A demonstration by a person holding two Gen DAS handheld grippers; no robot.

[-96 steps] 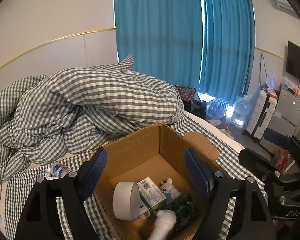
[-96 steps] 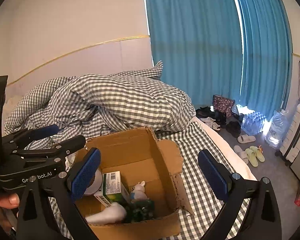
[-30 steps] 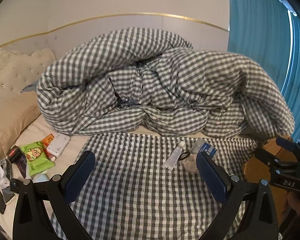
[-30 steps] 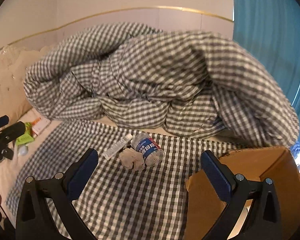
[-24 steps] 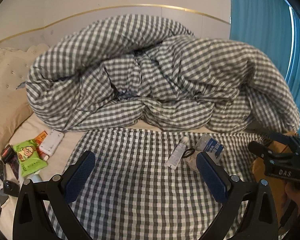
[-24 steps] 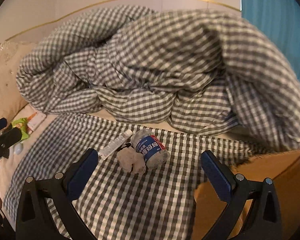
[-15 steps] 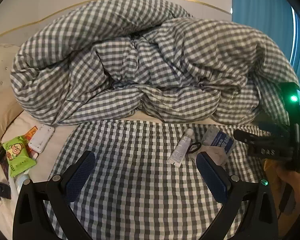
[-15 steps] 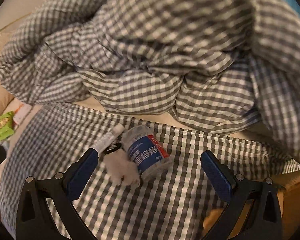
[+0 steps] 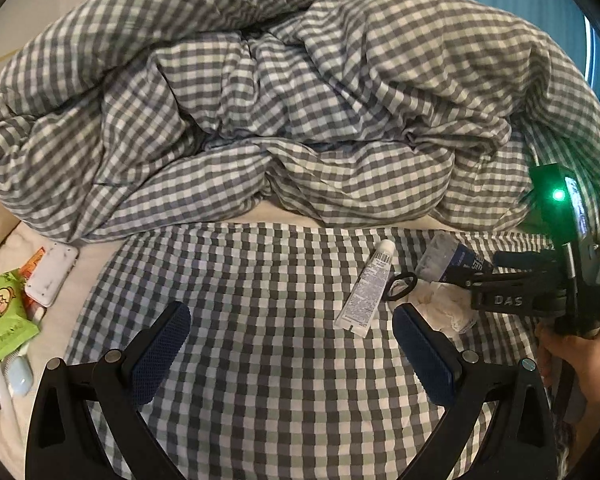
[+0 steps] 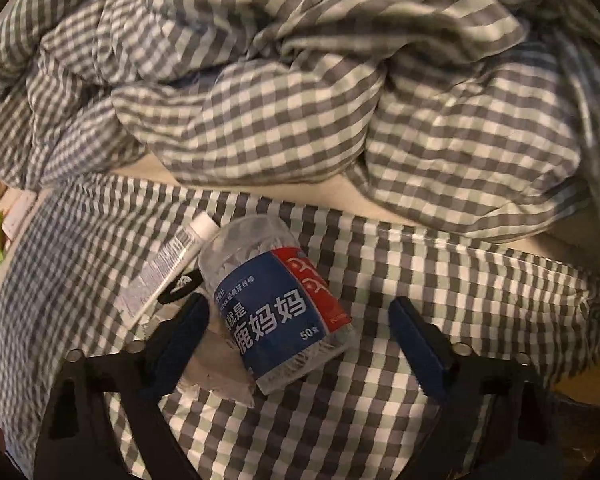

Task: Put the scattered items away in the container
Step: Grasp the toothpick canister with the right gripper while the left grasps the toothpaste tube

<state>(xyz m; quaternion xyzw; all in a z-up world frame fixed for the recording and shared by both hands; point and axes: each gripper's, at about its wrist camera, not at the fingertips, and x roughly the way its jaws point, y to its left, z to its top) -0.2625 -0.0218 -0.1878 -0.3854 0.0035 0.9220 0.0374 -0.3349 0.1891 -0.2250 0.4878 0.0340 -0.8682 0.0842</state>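
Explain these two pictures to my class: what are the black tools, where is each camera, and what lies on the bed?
A person carries a hand-held gripper in each hand, each with a camera looking along its two blue-padded fingers. The left hand-held gripper is open and empty above the checked sheet. The right hand-held gripper has just been closing, its pads either side of a clear jar without pressing it yet. Beside the jar lie a white tube, a black hair tie and crumpled tissue. Nothing is held.
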